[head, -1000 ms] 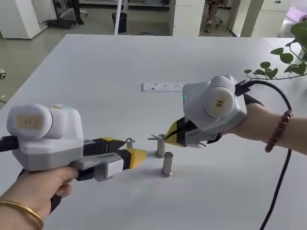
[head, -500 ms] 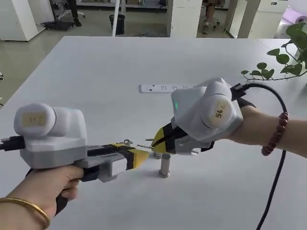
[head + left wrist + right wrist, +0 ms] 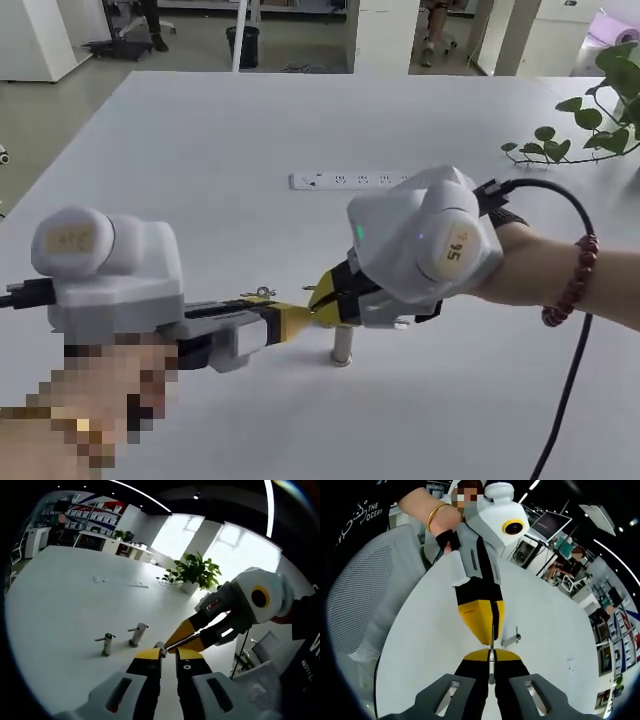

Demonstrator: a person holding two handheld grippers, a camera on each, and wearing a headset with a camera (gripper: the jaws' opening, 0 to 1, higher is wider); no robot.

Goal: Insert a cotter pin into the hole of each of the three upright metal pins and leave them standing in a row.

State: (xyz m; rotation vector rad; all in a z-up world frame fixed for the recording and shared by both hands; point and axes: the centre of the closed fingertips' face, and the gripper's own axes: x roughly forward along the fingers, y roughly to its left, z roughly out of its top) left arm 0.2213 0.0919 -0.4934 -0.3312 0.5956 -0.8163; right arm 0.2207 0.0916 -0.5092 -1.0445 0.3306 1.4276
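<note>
A thin cotter pin (image 3: pixel 492 652) sticks out of my right gripper (image 3: pixel 491 661), which is shut on it. The pin's far end lies between the yellow tips of my left gripper (image 3: pixel 168 653), whose jaws are closed on that end. In the head view the left gripper (image 3: pixel 300 318) and the right gripper (image 3: pixel 322 298) meet tip to tip just above the table. A bare metal pin (image 3: pixel 342 346) stands upright directly below them. Two more upright pins (image 3: pixel 106 644) (image 3: pixel 136 634) carry cotter pins through their heads, left of the left gripper's jaws.
A white power strip (image 3: pixel 345 181) lies further back on the white table (image 3: pixel 200 150). A green plant (image 3: pixel 590 120) stands at the far right edge. The right gripper's black cable (image 3: pixel 575 340) trails to the front right.
The right gripper has carried the cotter pin left and down to the left gripper's tips. The left gripper has edged right to meet it. The pins have stayed put.
</note>
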